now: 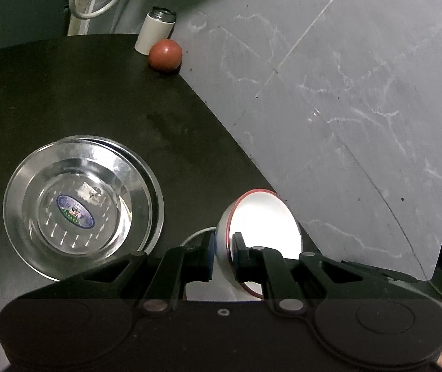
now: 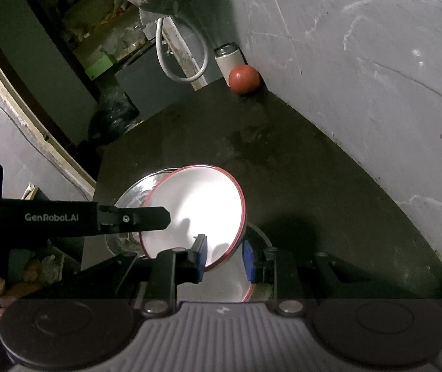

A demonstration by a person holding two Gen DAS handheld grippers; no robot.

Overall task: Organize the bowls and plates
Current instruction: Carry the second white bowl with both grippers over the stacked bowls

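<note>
Now both tools clamping white red-rimmed bowl (image 2: 196,214) tilted over bench (image 1: 81,86): left tool (image 1: 222,255) pinching rim, right tool (image 2: 224,259) pinching opposite rim; steel bowl stack (image 1: 81,204) sitting left of left tool.

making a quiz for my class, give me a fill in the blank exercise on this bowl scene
1. Both grippers, left gripper and right gripper, are shut on the rim of the white ____.
2. The bowl's rim is edged in ____.
3. The stacked steel bowls rest on the ____ table.
4. The tomato sits beside a white ____.

Missing words: bowl; red; black; cup
</note>
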